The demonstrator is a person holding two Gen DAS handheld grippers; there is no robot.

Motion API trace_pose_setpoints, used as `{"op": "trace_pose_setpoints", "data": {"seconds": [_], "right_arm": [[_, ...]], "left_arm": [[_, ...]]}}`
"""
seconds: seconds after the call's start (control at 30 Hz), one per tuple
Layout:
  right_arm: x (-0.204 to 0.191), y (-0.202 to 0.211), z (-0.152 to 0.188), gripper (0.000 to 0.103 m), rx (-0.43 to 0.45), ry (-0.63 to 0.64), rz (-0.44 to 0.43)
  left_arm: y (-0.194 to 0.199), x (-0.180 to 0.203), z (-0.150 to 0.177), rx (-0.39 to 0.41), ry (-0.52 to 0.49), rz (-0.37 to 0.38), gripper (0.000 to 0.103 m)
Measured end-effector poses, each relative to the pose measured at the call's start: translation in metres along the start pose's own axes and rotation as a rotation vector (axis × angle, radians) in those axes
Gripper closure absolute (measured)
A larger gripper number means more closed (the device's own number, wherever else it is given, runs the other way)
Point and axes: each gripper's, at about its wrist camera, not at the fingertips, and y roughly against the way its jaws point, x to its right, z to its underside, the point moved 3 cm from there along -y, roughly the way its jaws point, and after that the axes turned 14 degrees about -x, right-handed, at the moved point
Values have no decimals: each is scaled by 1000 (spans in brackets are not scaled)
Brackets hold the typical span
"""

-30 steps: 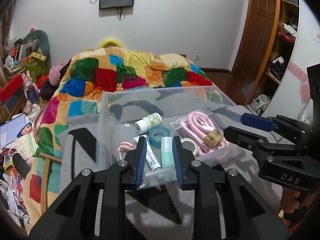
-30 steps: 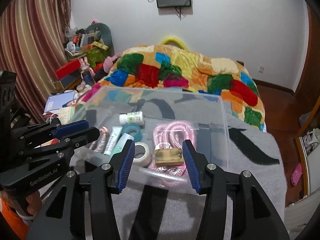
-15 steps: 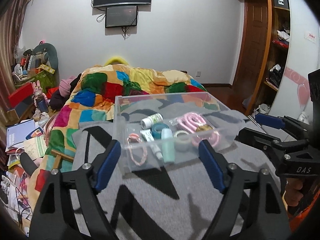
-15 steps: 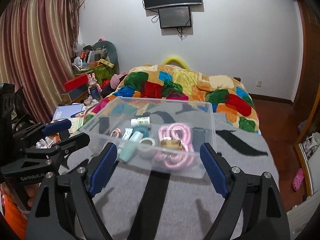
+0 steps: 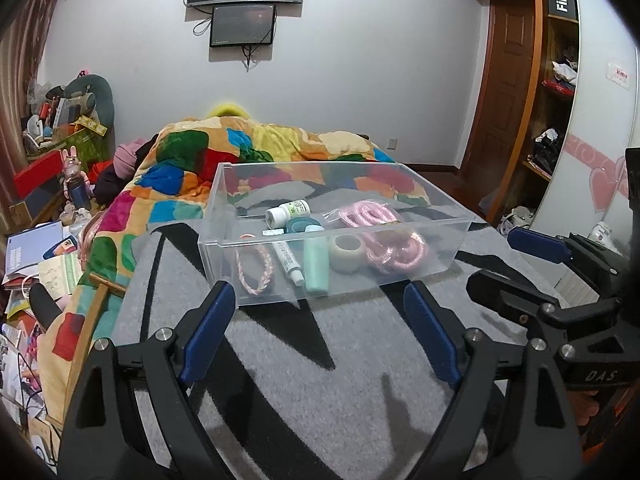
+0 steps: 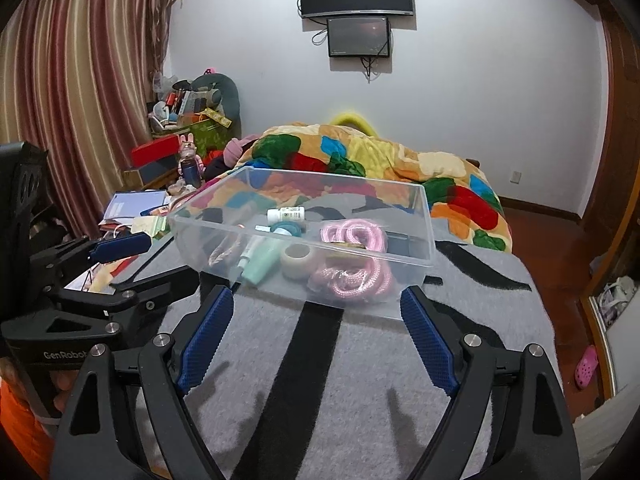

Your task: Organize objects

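Left hand-held gripper (image 5: 316, 332): you've got it spread wide, holding nothing, low over the grey blanket (image 5: 320, 380).
Right hand-held gripper (image 6: 316, 336): yours gapes wide too, empty.
Clear bin (image 5: 224, 240): just ahead of both, resting on the blanket.
Inside: pink rope (image 5: 394, 246), tape roll (image 5: 347, 252), mint tube (image 5: 316, 266), white bottle (image 5: 288, 213), bracelet (image 5: 254, 270).
Progress: looks nearly finished; nothing loose near the bin.
Beyond: patchwork quilt (image 5: 192, 168) on the bed.

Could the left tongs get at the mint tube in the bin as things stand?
Probably yes: the left tongs are open, the bin has no lid, and the tube lies uncovered near its front wall.
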Motion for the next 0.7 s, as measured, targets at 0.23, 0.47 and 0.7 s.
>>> {"op": "trace_pose_setpoints", "data": {"seconds": [0.23,0.47,0.7], "right_arm": [[-1,2,2,19,8,-8,-11],[0,2,1,19,7,-13,-16],[1,2,2,19,3,-19,-21]], "left_arm": [[5,1,2,14,1,7,15],[5,1,3,13,3,11,14],[6,0,3,13,7,14,13]]}}
